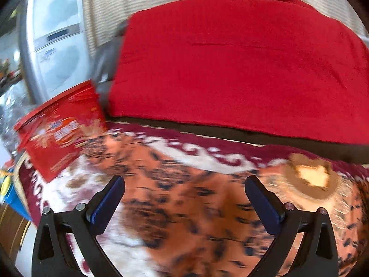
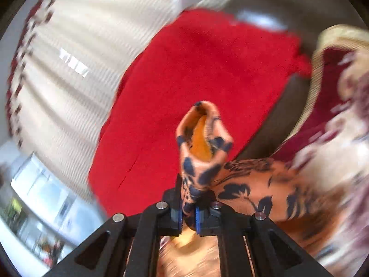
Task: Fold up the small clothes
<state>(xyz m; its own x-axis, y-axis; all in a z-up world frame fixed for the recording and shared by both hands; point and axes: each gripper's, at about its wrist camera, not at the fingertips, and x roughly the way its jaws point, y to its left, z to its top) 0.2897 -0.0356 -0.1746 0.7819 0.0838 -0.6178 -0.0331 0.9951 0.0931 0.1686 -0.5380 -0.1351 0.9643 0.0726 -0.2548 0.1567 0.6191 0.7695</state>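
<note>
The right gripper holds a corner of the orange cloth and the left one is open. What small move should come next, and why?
Probably carry the pinched corner across the orange garment to start a fold. The right gripper is shut on an edge, already lifted, while the left gripper hangs open above the cloth, holding nothing.

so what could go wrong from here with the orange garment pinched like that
1. The right gripper is shut on only a bunched edge of the orange patterned garment; the fabric could slip out as it is lifted.
2. The left gripper is open and holds nothing, so the garment may drape unevenly and fold crooked.
3. The red box stands at the garment's edge; dragged cloth might catch it.
</note>
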